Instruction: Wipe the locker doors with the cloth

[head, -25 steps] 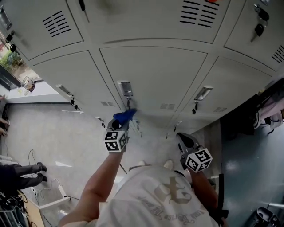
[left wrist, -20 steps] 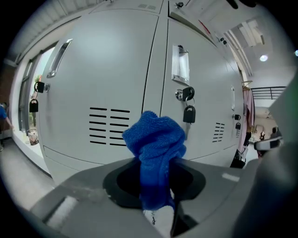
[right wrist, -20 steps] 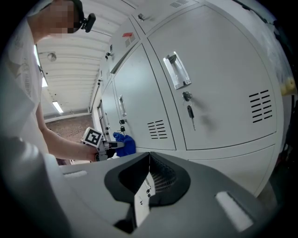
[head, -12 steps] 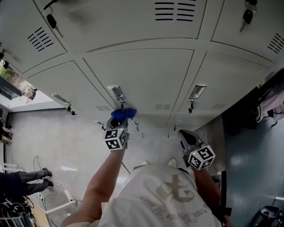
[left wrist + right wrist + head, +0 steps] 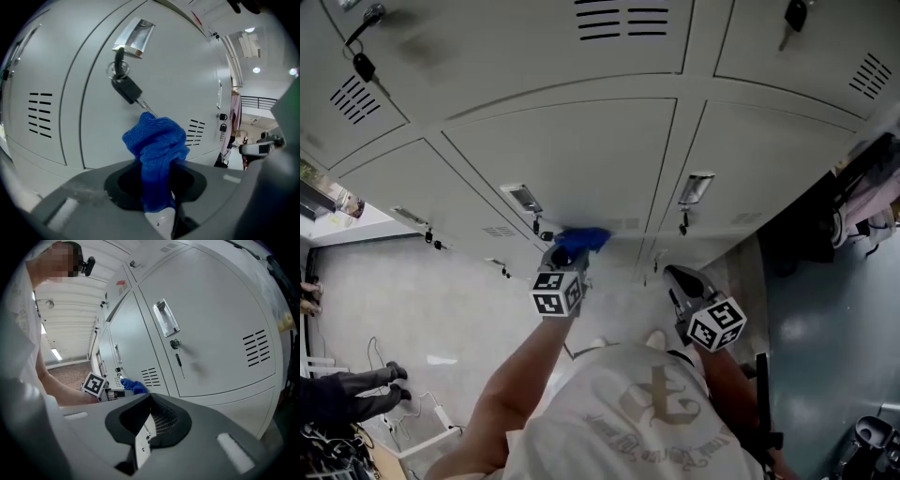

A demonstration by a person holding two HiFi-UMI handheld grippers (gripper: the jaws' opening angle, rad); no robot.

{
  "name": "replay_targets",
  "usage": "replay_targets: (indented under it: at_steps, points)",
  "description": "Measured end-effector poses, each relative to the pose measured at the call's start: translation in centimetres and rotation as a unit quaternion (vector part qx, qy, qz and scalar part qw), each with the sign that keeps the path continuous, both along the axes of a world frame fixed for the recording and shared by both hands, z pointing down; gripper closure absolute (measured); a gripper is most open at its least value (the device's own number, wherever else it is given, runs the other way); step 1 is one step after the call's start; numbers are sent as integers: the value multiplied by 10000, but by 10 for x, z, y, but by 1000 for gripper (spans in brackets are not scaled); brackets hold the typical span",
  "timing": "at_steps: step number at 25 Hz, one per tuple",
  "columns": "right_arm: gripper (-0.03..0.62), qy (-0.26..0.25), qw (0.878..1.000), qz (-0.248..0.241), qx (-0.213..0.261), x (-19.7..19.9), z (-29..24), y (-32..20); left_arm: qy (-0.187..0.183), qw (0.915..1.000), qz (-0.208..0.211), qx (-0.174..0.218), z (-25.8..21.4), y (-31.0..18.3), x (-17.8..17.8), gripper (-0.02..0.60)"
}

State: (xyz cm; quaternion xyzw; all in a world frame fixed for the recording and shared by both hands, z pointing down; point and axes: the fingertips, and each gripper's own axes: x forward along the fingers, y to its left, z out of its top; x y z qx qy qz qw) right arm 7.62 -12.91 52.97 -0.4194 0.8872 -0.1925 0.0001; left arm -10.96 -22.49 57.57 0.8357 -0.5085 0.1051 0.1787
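Against the locker door (image 5: 572,159), low down, the left gripper (image 5: 569,253) is clamped on a bunched blue cloth (image 5: 583,239). The cloth's tail runs down between the jaws and out of sight. Its bulging top covers the tip of the key (image 5: 127,89) that hangs from the lock under the handle (image 5: 135,35). Whether the cloth actually presses on the metal cannot be told from the left gripper view. From the head view it lies at the door's lower edge, by the small vent (image 5: 628,224).

The right gripper (image 5: 682,281) hangs low at the person's right side, away from the doors. Its jaws are together with nothing between them. The person's shirt (image 5: 628,412) hides both elbows. At the right edge, dark and pink things (image 5: 862,197) are cut off and hard to make out. At the left edge, a second person's legs (image 5: 347,394) are only partly in frame.

Half a second ago the cloth sat straight below the handle and key. It is now to their right, nearer the vent, and the left arm has swung that way with it. The right gripper has barely shifted.

Every locker in view is closed, so what they contain cannot be seen. Keys hang from several locks.
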Motion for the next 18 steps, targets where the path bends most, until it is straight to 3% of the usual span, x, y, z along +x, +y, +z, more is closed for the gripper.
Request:
replay_targets:
  at_steps: [8, 18]
  points:
    - [585, -126, 9999, -86, -41, 8, 1, 1, 393, 9984, 237, -341, 1, 2, 51, 451]
    - [586, -191, 9992, -332, -77, 20, 5, -4, 422, 9943, 717, -673, 18, 4, 122, 451]
